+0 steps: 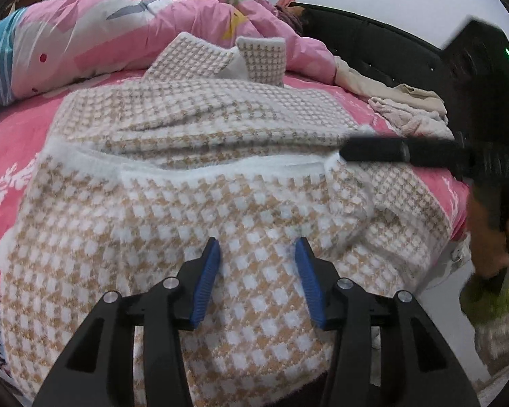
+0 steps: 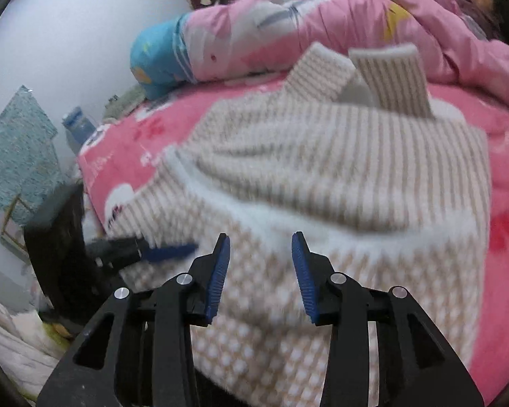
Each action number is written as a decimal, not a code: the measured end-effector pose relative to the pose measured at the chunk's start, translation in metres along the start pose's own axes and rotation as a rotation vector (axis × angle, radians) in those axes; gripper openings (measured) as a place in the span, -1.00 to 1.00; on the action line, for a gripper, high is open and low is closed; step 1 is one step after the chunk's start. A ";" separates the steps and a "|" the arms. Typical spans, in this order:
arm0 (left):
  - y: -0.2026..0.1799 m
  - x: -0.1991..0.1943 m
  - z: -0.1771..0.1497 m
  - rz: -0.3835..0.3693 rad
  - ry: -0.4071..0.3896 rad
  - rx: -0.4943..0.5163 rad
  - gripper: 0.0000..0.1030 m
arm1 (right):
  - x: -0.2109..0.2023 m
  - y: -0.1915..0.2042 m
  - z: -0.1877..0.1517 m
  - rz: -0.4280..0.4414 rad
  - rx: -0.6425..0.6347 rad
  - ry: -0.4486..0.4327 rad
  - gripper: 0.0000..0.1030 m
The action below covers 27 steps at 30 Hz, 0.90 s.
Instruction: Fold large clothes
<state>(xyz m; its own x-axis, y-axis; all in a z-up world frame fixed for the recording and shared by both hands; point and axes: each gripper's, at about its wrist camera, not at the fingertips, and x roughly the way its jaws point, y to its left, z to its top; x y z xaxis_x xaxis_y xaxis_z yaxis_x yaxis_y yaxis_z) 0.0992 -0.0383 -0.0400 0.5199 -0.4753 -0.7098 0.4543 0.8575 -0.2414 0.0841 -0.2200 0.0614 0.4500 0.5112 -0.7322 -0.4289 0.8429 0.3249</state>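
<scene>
The houndstooth sweater point(image 1: 220, 156) lies across the pink bedsheet point(image 1: 13, 156), its lower part doubled up so that a fuzzy white hem point(image 1: 220, 169) runs across the middle, while two cuffs point(image 1: 261, 57) poke up at the 12 o'clock end near the rumpled pink quilt point(image 1: 135, 30).

The left gripper point(image 1: 257, 247) has its jaws spread with nothing pinched between the blue pads point(image 1: 207, 271); the fabric simply lies under them. The right gripper point(image 2: 260, 244) is likewise spread and holds nothing, hovering above the folded layer. In the left wrist view the right gripper's finger shows as a dark bar at 3 o'clock, lying over the hem's end.

The main risk, as I judge it, is that the doubled layer does not stay put: the knit looks thick and springy, and with neither gripper holding it, the fold could creep open or slide. The hem line already looks uneven, sagging toward 3 o'clock, so a next fold made on top of it would probably come out crooked. The two cuffs stand loose and could drag or flop out when the body is turned over. The fluffy pile may also snag on the ribbed pads and pull one layer up alone. A tan garment point(image 1: 390, 88) heaped at 2 o'clock sits near enough to get caught in a wide sweep.
</scene>
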 end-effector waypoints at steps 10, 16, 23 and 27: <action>0.004 -0.007 -0.015 -0.005 -0.008 -0.017 -0.12 | 0.082 -0.013 0.037 -0.005 -0.089 0.249 -0.39; 0.004 -0.010 -0.020 -0.009 -0.027 -0.014 -0.12 | 0.084 0.003 0.036 -0.026 -0.162 0.319 -0.39; 0.004 -0.015 -0.023 -0.013 -0.041 -0.001 -0.12 | 0.093 0.007 0.042 0.039 -0.155 0.397 -0.29; 0.002 -0.015 -0.024 -0.003 -0.042 0.015 -0.12 | 0.109 0.014 0.045 0.081 -0.177 0.457 -0.13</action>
<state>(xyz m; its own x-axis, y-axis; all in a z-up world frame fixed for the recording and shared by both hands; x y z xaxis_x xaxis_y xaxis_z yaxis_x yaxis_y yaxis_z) 0.0746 -0.0246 -0.0455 0.5486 -0.4857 -0.6805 0.4665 0.8533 -0.2329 0.1622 -0.1454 0.0130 0.0370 0.4142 -0.9094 -0.5922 0.7421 0.3139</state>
